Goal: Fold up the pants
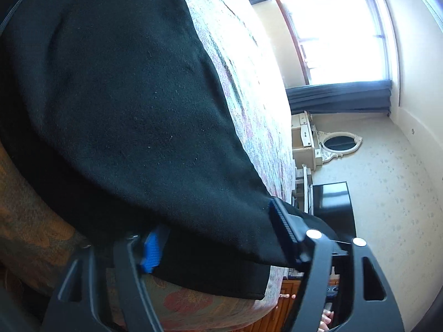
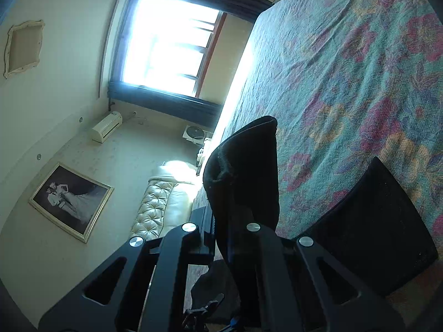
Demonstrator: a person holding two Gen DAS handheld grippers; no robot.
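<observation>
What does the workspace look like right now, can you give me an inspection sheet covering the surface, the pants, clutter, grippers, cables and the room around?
Surface: bed with a flowered bedspread, lightly wrinkled.
Job's things: black pants lifted, part hanging over the bedspread; another part lies on the bed.
Clutter: nothing seen on the bed besides the pants.
Grippers: left gripper is shut on the pants' edge; right gripper is shut on a bunched fold standing up between its fingers.
Cables: nothing seen.
Surroundings: bright window with dark curtains, framed photo, tufted headboard, air conditioner, oval mirror, television.
</observation>
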